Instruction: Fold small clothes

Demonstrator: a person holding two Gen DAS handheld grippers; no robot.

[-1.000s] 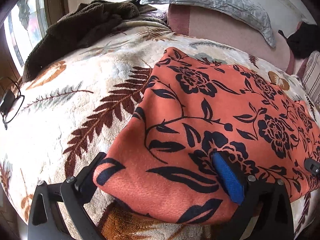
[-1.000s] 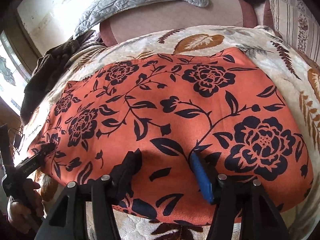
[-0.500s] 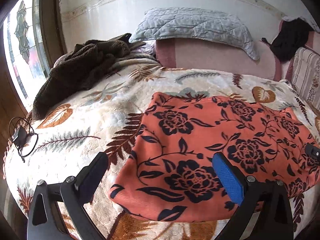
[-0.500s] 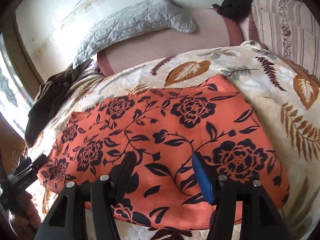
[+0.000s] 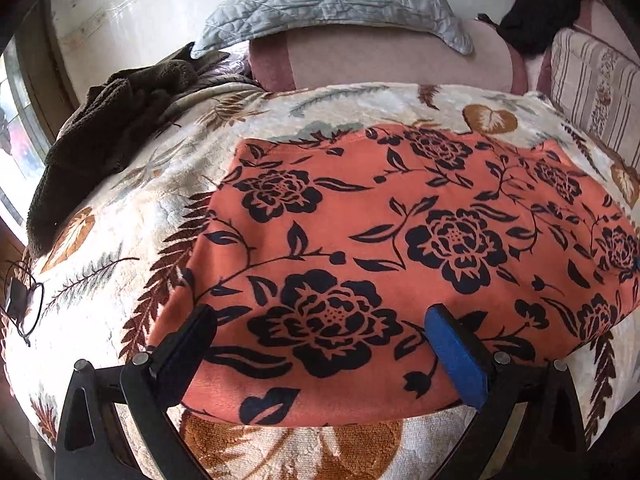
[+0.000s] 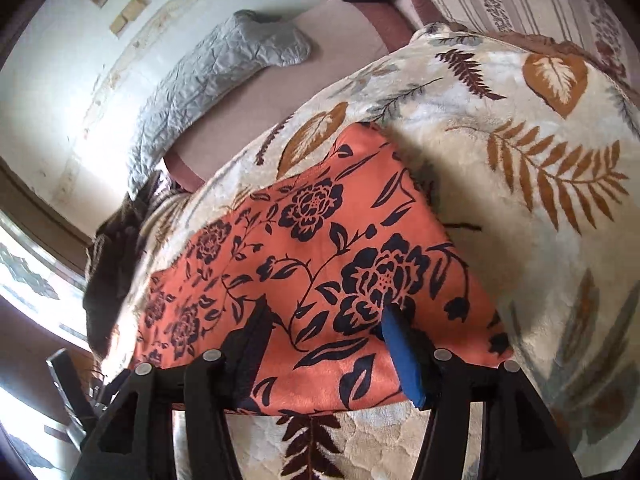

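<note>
Left claw (image 5: 320,336): wide open, gripping nothing; its black finger (image 5: 188,344) sits at the near left corner of the garment and its blue-padded finger (image 5: 456,356) over the near hem, with the cloth showing flat between them
Left claw pose: level and low, looking forward across the bed from the near edge; whether the fingertips touch the cloth cannot be told
Right claw (image 6: 324,328): open as well, nothing pinched; both fingers lie over the near right part of the garment, the blue pad (image 6: 402,356) toward its right edge
Right claw pose: rolled to one side, so the whole bed stands tilted in its view; contact with the cloth cannot be told
Orange floral garment (image 5: 400,240): orange cloth printed with black roses and leaves, spread flat and smooth in a roughly rectangular shape on the blanket, its near hem just ahead of both claws, its right edge (image 6: 448,240) straight and well apart from the cushion
Blanket (image 5: 132,240): cream plush with brown and grey fern and leaf print, covering the bed under the garment
Brown fleece garment (image 5: 100,136): crumpled in a heap at the far left of the bed, apart from the orange one
Grey quilted pillow (image 5: 332,4): lying along the top of the pink headboard (image 5: 400,60)
Black cloth (image 5: 540,12): bunched at the far right corner
Striped cushion (image 5: 592,84): at the right side of the bed
Black cable with a small device (image 5: 20,304): at the left edge of the bed
</note>
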